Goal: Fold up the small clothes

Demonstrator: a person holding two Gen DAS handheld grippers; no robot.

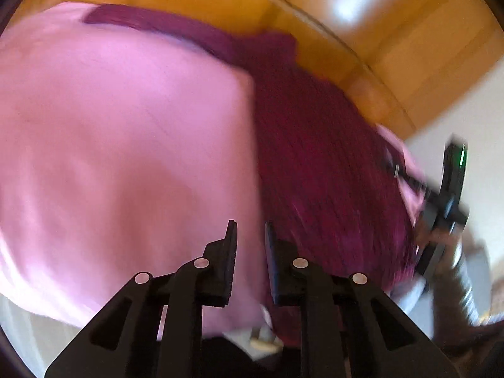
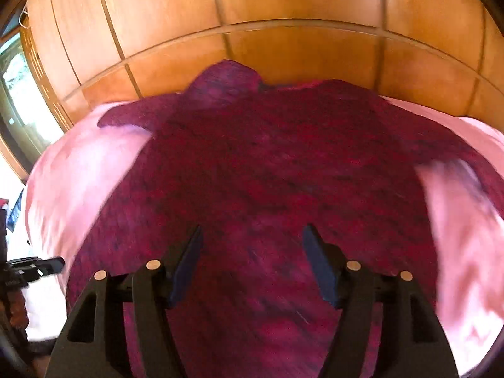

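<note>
I see the pink bed cover (image 2: pixel 72 170) carrying the maroon knit sweater (image 2: pixel 267 163) spread flat, collar toward the far edge by the wooden panelling (image 2: pixel 283 0), long axis running away from me. My right gripper (image 2: pixel 252 252) hovers spread wide over its hem, nearer. My left gripper (image 1: pixel 250 252), narrowly parted and empty, sits at the sweater's left side edge.

Blurred view. Left tool (image 1: pixel 250 231) in foreground, jaws a narrow gap apart, nothing visibly pinched btwn them. Below it, pink sheet (image 1: pixel 110 132) covers the bed, w/ dark magenta knit sweater (image 1: pixel 318 157) spread over its right part; tool tips sit about over the sweater's left edge. Right tool (image 1: pixel 441 208) at far right by sweater's far side, state unclear. Wood panels (image 1: pixel 393 47) behind.
</note>
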